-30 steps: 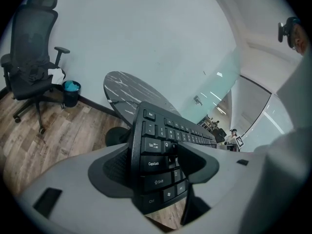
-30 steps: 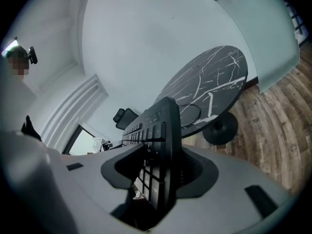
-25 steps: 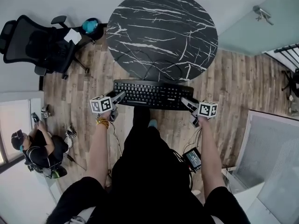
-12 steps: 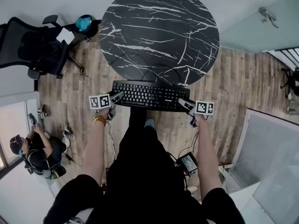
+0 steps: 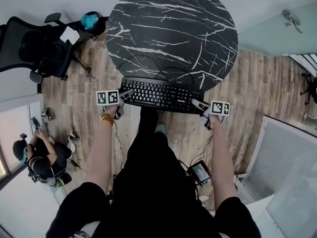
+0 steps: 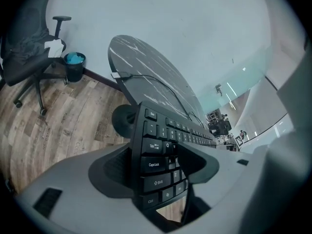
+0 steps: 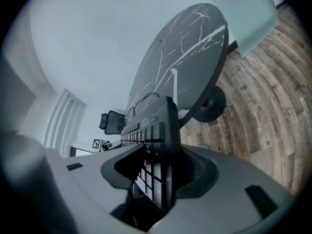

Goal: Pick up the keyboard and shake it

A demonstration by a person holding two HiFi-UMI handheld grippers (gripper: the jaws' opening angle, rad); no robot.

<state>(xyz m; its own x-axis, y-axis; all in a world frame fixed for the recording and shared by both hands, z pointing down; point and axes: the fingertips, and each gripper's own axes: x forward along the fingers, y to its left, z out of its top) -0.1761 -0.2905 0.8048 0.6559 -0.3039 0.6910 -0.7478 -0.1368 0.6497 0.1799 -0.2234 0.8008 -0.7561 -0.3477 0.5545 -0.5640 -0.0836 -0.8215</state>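
Keyboard [image 5: 161, 94] held by both ends at near edge of table [image 5: 173, 29], person's side. Left claw [image 5: 126, 94] clamped on Caps Lock end. Right claw [image 5: 198, 104] clamped on opposite end. Office chair [image 5: 34, 46] left of table.

The round table [image 5: 173, 33] is running off the head view's top edge, so its far rim is not showing, and its foot is hiding beneath the top there. Both short ends of the keyboard [image 5: 161, 94] are disappearing between the jaws of the left gripper [image 5: 126, 95] and the right gripper [image 5: 199, 104]. In the left gripper view the legends on the farther keys are shrinking past reading (only the nearest few are legible). The office chair [image 5: 34, 46] is being clipped by the left edge, and a small lit device [image 5: 200, 172] on the floor [image 5: 257, 83] is showing too small to identify.
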